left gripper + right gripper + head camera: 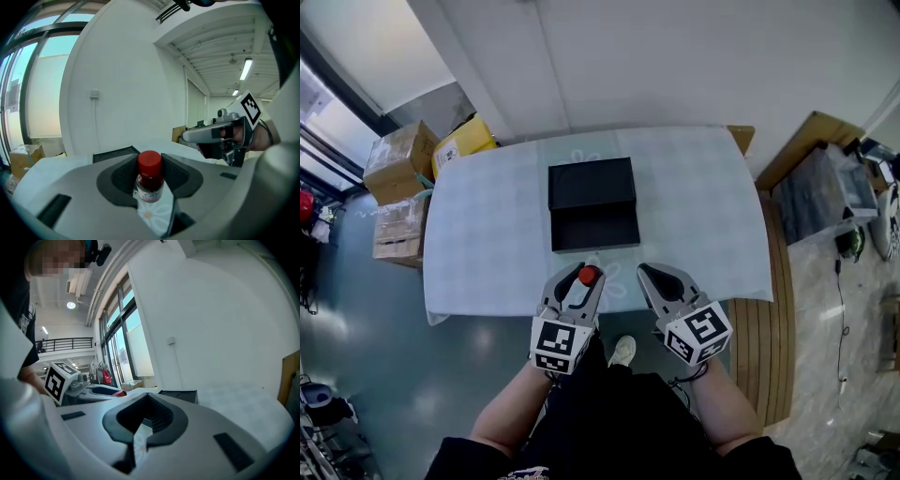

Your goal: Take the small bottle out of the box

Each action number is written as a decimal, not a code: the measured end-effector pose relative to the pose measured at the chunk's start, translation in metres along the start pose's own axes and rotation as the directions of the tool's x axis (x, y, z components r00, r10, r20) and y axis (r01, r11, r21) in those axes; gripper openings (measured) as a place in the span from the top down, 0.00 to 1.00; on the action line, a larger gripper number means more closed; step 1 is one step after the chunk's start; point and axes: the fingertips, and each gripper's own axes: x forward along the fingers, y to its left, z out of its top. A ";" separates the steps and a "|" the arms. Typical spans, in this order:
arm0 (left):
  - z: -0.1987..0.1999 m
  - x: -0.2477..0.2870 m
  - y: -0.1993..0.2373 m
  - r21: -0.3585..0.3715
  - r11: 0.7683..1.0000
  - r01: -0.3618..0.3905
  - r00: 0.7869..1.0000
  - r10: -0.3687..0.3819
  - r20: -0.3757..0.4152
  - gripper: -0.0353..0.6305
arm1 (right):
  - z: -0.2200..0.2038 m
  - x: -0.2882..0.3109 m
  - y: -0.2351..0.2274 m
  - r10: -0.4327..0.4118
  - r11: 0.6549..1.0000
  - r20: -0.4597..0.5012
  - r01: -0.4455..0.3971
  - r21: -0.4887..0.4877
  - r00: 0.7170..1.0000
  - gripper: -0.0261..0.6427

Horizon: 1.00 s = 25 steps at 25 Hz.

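Head view puts the small bottle point(589, 276) – red cap, clear body – out of the box point(592, 204), clamped between the jaws of the left hand-held gripper point(583, 281) and standing upright there. It is at the near edge of the worktop point(487, 225), at 6 o'clock from the box and apart from it. The box is black and open, its lid lying flat on the 12 o'clock side.

At 3 o'clock from the bottle, just beside it, the right hand-held gripper point(652, 275) is clenched on nothing; the right gripper view shows only a thin slit between its pads.

A pale checked cloth with a faint flower print covers the worktop. At 10 o'clock, off its far left corner, cardboard boxes point(398, 159) and a yellow box point(464, 141) are stacked on a glossy grey-green floor point(384, 337). A white wall point(628, 56) rises at 12 o'clock – wooden boards point(773, 309) lie at 3 o'clock. Left gripper view shows tall windows point(28, 93) and a ceiling strip light point(245, 69).
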 end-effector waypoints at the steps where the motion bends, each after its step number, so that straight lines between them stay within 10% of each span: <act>1: -0.003 -0.005 -0.002 -0.003 1.000 -0.001 1.000 0.001 -0.005 0.69 | -0.001 -0.002 0.003 0.004 1.000 -0.003 -0.004 -0.001 1.000 0.93; 25: -0.031 -0.089 0.062 -0.020 1.000 0.022 0.999 -0.023 -0.029 0.69 | -0.031 0.047 0.088 -0.009 0.999 -0.067 0.011 0.035 0.998 0.93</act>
